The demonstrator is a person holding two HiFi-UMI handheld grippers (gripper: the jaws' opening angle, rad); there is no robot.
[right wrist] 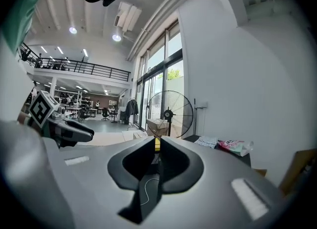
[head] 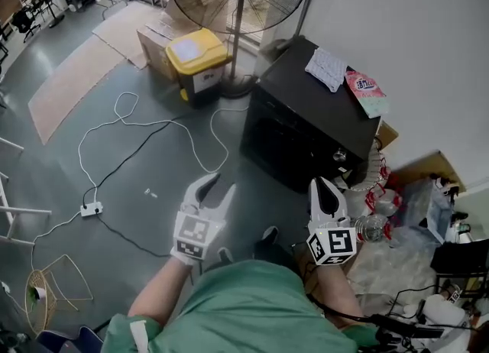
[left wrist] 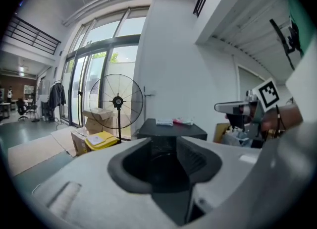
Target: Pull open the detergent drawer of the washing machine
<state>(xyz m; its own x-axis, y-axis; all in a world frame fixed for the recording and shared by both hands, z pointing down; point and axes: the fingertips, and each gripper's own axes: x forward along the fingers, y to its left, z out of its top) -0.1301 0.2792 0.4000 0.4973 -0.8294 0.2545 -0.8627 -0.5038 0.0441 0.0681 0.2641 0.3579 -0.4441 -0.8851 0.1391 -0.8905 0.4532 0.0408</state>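
We stand well back from the washer (head: 302, 118), both grippers aimed at it, ready for the approach. Our left gripper (head: 215, 189) is parted and empty; the right gripper (head: 327, 188) is closed on nothing. The drawer we cannot make out; perhaps it lies along the dark front.
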